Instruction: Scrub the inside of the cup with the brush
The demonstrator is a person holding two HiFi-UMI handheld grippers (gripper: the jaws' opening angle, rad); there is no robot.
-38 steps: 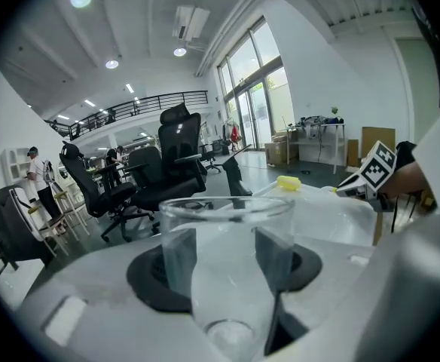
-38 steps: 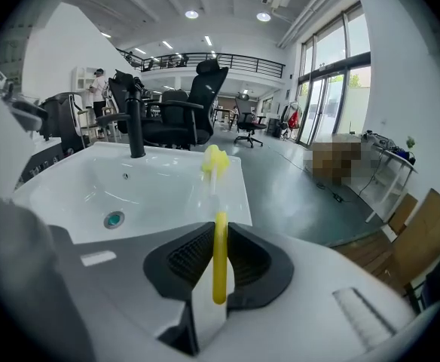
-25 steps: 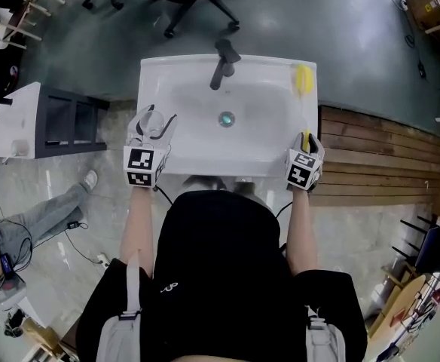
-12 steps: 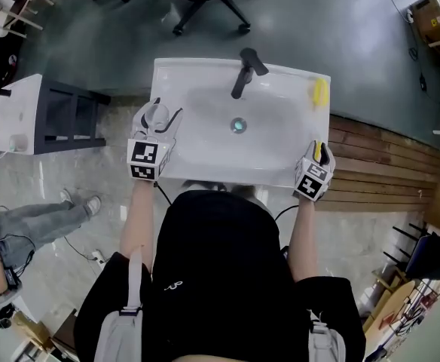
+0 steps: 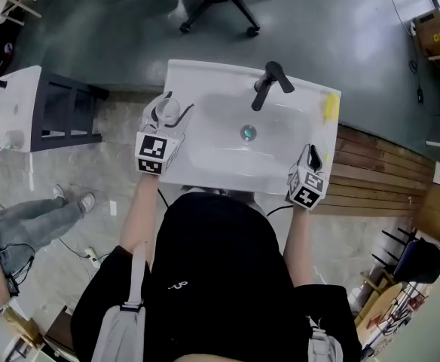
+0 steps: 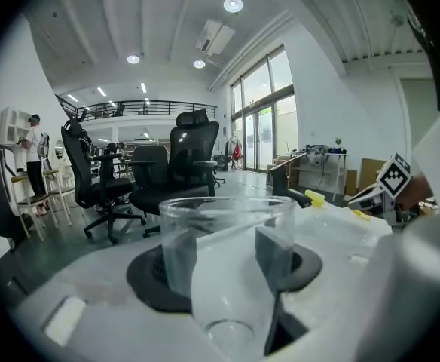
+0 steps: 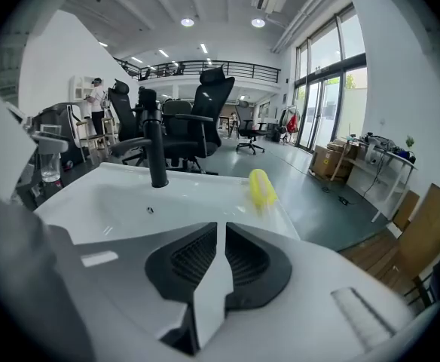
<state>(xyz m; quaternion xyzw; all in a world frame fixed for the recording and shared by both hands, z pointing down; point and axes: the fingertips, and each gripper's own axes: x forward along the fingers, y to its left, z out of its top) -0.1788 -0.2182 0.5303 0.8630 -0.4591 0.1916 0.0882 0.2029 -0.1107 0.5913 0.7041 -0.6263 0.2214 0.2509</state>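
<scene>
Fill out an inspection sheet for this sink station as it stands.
Surface: white sink, basin bare, black faucet at the back.
Job's things: clear cup in the left gripper; yellow brush lying on the sink's right rim, not held.
Clutter: nothing seen.
Grippers: left gripper shut on the cup; right gripper has just been closing, jaws together, nothing between them.
Cables: one cable on the floor at left.
Surroundings: office chairs; wooden slats at right.

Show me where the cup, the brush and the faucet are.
clear cup (image 6: 227, 228): left gripper view, its side wall.
yellow brush (image 7: 262, 187): right gripper view, its yellow body.
black faucet (image 5: 266, 89): head view, its middle.
</scene>
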